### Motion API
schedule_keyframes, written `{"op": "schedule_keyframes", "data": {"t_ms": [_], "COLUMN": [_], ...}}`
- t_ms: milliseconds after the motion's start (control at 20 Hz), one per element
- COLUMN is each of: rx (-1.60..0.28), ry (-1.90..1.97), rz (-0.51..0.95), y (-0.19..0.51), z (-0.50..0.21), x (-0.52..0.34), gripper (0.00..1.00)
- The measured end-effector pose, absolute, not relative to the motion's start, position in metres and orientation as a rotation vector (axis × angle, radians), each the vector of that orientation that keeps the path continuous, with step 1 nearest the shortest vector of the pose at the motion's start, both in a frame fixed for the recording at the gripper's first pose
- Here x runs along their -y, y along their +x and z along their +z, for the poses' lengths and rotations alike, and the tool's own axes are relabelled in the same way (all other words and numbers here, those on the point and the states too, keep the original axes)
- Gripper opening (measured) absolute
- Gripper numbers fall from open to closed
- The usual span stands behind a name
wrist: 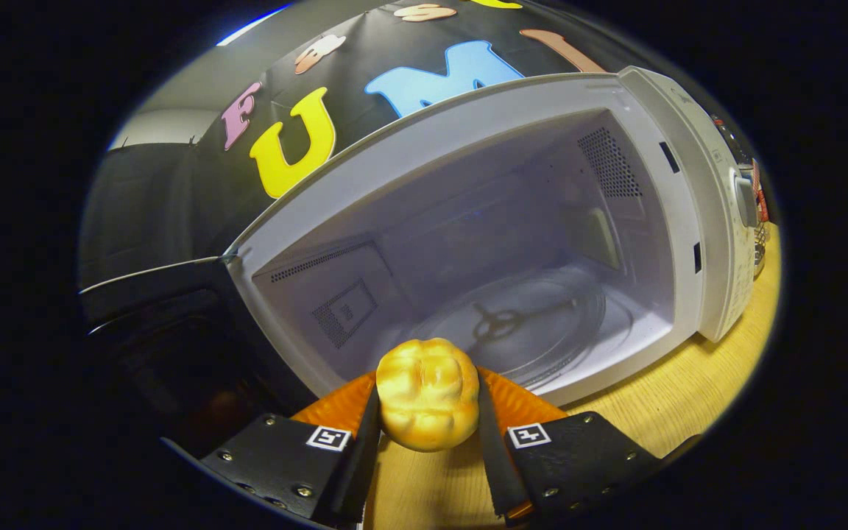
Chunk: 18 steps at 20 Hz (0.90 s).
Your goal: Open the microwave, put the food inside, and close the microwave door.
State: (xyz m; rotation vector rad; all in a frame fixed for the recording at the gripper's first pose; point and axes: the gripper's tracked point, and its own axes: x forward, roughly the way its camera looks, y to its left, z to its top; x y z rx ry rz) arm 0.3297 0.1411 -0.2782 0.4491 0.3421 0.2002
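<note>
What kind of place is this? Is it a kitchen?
It looks like a pretend kitchen corner in a test booth. An open microwave sits on a wooden table, a black cloth wall hangs behind, and the tool grips a bread roll.

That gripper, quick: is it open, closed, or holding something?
Gripper: shut on the bread roll, both fingers pressing its sides, just before the open microwave.

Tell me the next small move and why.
Probably ease the gripper forward into the microwave: its fingers are shut on the bread roll, the door stands open, and the glass plate ahead is bare.
</note>
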Motion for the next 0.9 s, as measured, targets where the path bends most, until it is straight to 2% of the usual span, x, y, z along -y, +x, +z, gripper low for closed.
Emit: {"op": "schedule_keyframes", "data": {"t_ms": [900], "rx": [-0.313], "ry": [0.409], "rz": [0.136], "y": [0.37], "z": [-0.295], "x": [-0.131], "gripper": [0.63]}}
